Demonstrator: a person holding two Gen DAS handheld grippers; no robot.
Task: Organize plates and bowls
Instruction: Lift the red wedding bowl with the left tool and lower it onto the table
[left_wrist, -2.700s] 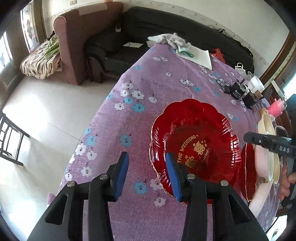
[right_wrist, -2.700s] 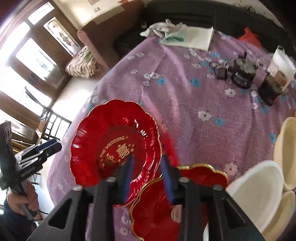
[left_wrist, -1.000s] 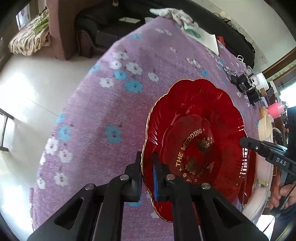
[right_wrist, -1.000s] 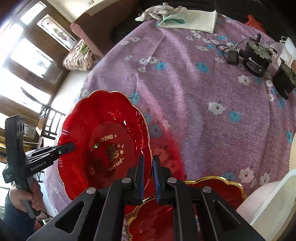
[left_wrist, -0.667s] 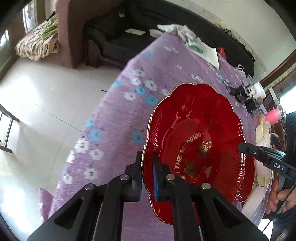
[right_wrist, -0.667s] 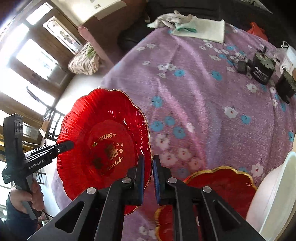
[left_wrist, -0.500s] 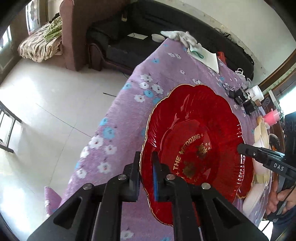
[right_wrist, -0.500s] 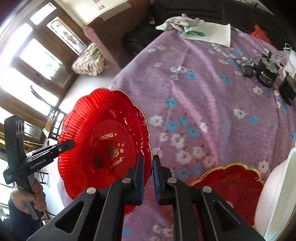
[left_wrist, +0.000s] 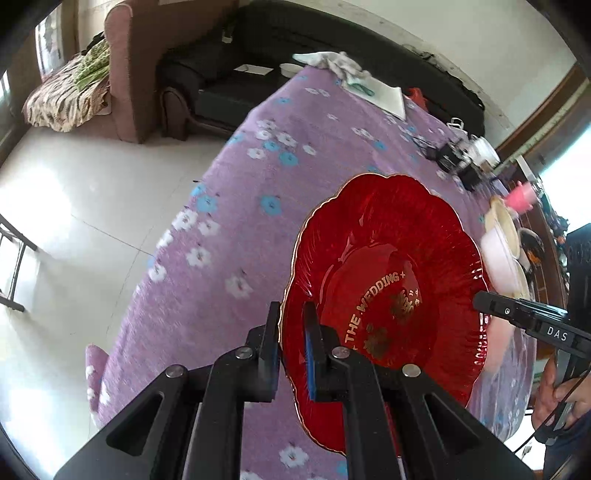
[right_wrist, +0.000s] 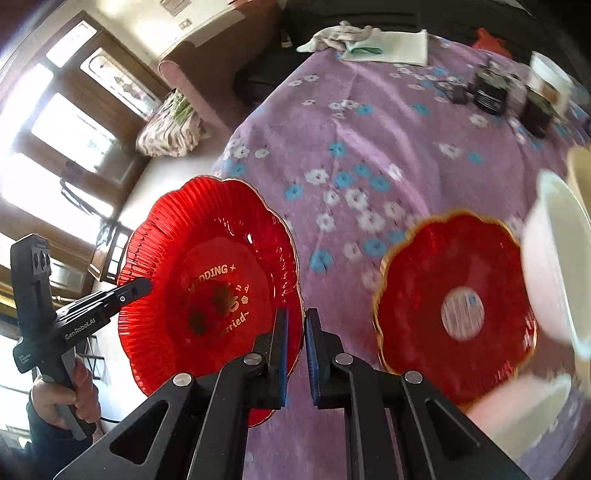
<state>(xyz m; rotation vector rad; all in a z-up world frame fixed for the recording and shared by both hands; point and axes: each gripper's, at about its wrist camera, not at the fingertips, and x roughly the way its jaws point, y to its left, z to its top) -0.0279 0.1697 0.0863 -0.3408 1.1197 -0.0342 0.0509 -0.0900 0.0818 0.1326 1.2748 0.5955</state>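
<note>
I am holding a red scalloped plate (left_wrist: 388, 280) with gilt rim and gold wedding lettering clear of the purple floral tablecloth (left_wrist: 280, 177), my left gripper (left_wrist: 291, 347) and right gripper (right_wrist: 295, 354) both clenching its opposite edges, it spanning between them

light: bright daylight, windows (right_wrist: 55, 155) glaring | blur: right-side motion | edges: fisheye-warped

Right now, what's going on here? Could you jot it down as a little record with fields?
held item: red wedding plate, lifted off the table
left gripper: shut on the plate's rim
right gripper: shut on the opposite rim
on the table: second red plate, cream bowls
surface: purple flowered tablecloth
far end: white cloth, dark gadgets
</note>
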